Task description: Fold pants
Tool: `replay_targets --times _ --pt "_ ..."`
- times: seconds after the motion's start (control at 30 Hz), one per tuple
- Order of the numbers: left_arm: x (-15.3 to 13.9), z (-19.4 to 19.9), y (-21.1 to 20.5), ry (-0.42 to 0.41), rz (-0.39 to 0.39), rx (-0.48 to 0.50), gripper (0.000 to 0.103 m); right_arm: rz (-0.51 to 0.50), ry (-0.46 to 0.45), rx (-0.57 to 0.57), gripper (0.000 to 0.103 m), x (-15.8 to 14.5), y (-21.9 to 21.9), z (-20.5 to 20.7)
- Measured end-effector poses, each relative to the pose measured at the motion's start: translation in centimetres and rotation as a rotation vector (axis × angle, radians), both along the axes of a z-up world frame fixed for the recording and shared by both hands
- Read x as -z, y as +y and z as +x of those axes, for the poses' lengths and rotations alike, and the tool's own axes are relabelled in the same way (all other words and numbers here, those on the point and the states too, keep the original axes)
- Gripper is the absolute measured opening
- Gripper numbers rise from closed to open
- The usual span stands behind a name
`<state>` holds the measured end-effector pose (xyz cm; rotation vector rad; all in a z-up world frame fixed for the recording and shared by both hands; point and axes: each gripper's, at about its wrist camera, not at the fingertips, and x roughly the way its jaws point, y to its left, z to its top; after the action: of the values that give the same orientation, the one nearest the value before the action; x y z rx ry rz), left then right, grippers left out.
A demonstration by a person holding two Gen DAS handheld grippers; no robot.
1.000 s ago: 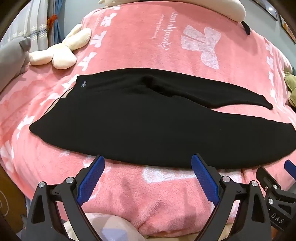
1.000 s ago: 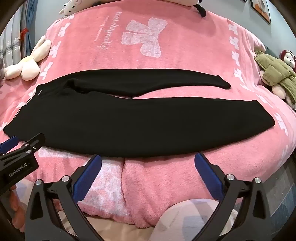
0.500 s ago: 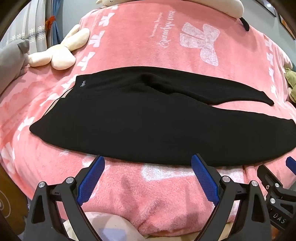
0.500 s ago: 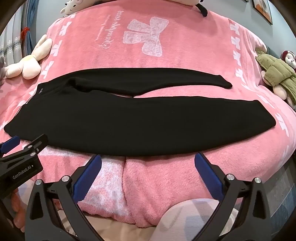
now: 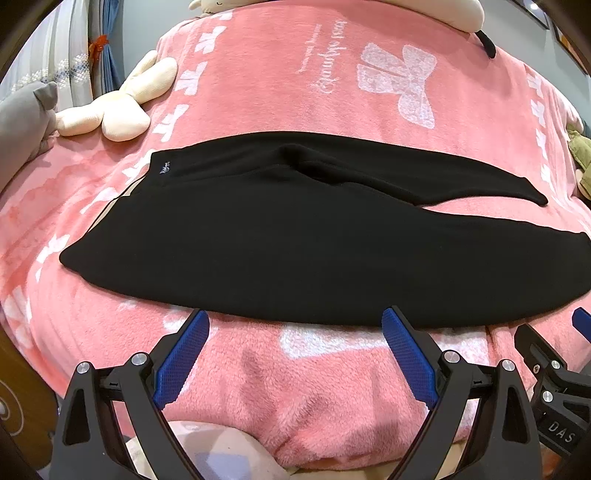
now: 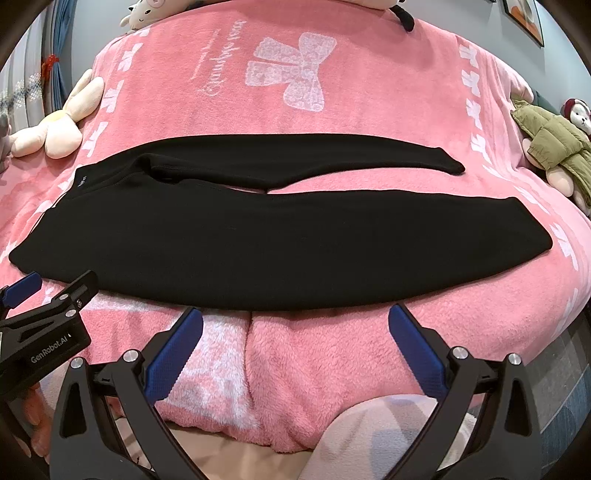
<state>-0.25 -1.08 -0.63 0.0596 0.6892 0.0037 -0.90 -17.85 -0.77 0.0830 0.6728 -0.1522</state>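
Black pants (image 5: 295, 240) lie flat across a pink blanket (image 5: 332, 85), waistband at the left, legs running right, the far leg narrower and split from the near one. They also show in the right wrist view (image 6: 280, 243). My left gripper (image 5: 295, 332) is open and empty, just short of the pants' near edge toward the waist end. My right gripper (image 6: 295, 328) is open and empty, just short of the near edge at mid-leg. The left gripper's body shows at the left of the right wrist view (image 6: 48, 325).
A cream plush toy (image 5: 118, 107) lies at the bed's far left. An olive jacket on a plush doll (image 6: 554, 147) lies at the right edge. A long cream pillow (image 5: 406, 9) lies at the head. The blanket's front edge drops off below the grippers.
Both grippers have crept slightly forward toward the pants' near edge. The pants have not moved and both grippers stay open.
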Motion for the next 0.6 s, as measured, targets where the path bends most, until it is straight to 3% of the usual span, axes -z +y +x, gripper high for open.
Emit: replay_targets --times 0.6 --pt "-0.05 -0.05 0.15 0.002 0.002 0.004 0.092 -0.002 0.000 -0.001 0.098 0.06 0.21 -0.01"
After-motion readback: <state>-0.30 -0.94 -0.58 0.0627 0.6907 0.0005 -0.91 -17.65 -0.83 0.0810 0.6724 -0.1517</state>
